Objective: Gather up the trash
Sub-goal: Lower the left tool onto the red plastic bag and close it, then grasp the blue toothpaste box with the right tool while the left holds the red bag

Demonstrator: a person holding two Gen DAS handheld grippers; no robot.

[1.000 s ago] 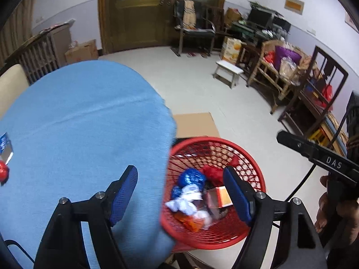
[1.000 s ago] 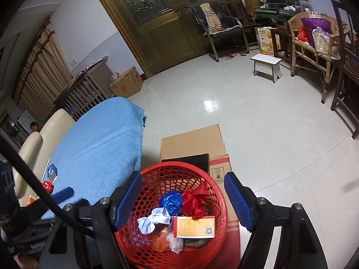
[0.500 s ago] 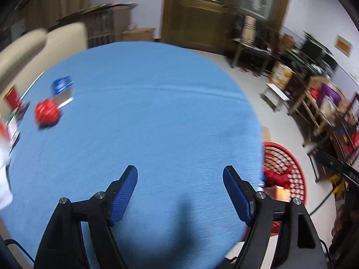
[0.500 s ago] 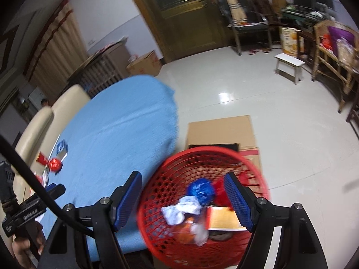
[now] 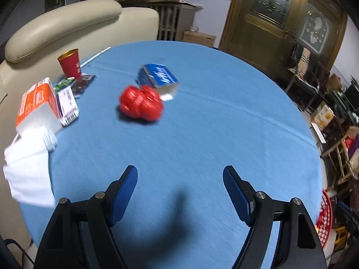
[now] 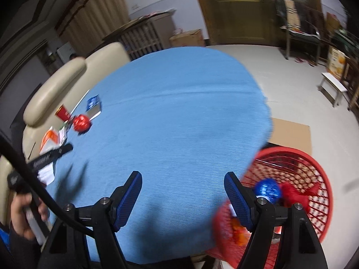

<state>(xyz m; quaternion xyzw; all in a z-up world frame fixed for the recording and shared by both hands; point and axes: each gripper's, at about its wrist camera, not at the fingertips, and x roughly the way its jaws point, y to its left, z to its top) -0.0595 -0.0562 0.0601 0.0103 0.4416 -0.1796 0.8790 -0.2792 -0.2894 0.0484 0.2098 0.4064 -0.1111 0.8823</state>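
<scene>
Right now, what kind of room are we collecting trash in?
Most likely a home living or dining room: a round table under a blue cloth, a cream leather sofa behind it, and dark wooden double doors beyond.

Ahead of the left claw (image 5: 179,192), its jaws spread wide, the blue table (image 5: 202,134) lies bare up to the crumpled red wrapper (image 5: 141,105), with the blue carton (image 5: 158,79) touching it just behind. Along the table's left side stand the white tissues (image 5: 29,157), the orange-and-white box (image 5: 37,105) and the red cup (image 5: 70,63), crowding any pass there against the cream sofa (image 5: 67,22). The right claw (image 6: 182,196) also has bare cloth in front, while the red basket (image 6: 314,179) sits low beside the table's right edge.
</scene>
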